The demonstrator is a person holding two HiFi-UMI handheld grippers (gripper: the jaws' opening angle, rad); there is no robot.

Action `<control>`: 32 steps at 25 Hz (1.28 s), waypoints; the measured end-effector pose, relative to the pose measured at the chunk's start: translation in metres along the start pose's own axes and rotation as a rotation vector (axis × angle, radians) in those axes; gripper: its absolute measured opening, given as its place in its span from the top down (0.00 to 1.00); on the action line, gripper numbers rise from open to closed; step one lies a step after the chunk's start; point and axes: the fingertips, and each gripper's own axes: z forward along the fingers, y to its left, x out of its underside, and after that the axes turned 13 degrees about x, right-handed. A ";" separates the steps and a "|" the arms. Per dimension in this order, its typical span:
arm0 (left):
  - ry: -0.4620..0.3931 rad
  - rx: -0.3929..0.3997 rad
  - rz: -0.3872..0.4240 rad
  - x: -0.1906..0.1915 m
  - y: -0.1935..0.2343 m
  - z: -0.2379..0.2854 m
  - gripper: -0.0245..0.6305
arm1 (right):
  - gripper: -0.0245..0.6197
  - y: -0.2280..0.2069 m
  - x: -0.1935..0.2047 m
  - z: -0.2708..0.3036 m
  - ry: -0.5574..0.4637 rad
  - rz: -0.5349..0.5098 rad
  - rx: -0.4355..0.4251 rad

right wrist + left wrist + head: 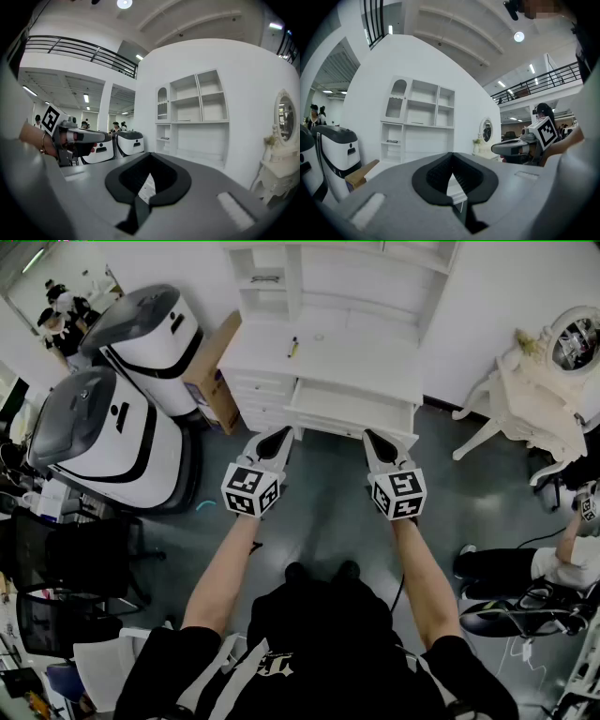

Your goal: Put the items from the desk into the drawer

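A person in a black top (319,652) stands on a dark grey floor (319,512), with both bare forearms stretched ahead toward 12 o'clock. The left gripper (280,437) and the right gripper (374,438) are held side by side and apart. Each carries a marker cube at its rear. In the left gripper view the jaws are closed tip to tip with nothing between them. In the right gripper view the jaws are likewise pressed together and empty.

At 3 o'clock a second person (553,563) sits low at the frame edge. At 10 o'clock stand two rounded white-and-grey machines (103,437). A cardboard box (214,371) leans between the farther machine and the desk.

Just beyond the jaw tips, at 12 o'clock, a white desk (375,362) stands against the wall. A wide drawer (352,412) under its top looks pulled out. A small dark-and-yellow stick-shaped item (293,347) lies on the desk top toward 11 o'clock, well apart from both grippers. White shelves (281,298) rise above the desk, and a pair of glasses (265,279) rests on one.

At 2 o'clock is an ornate white dressing table (525,390) with a round mirror (575,338).
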 end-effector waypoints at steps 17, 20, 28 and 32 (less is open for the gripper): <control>-0.013 0.045 -0.005 0.003 0.029 -0.046 0.96 | 0.95 0.054 0.001 0.003 0.001 -0.005 0.046; -0.016 0.058 -0.008 0.003 0.034 -0.048 0.96 | 0.95 0.059 0.000 0.007 0.002 -0.007 0.057; -0.029 0.057 -0.008 0.008 0.053 -0.040 0.96 | 0.95 0.059 0.002 0.027 0.005 0.001 0.053; -0.038 0.026 -0.014 0.010 0.070 -0.029 0.96 | 0.95 0.055 0.005 0.057 0.006 -0.008 0.014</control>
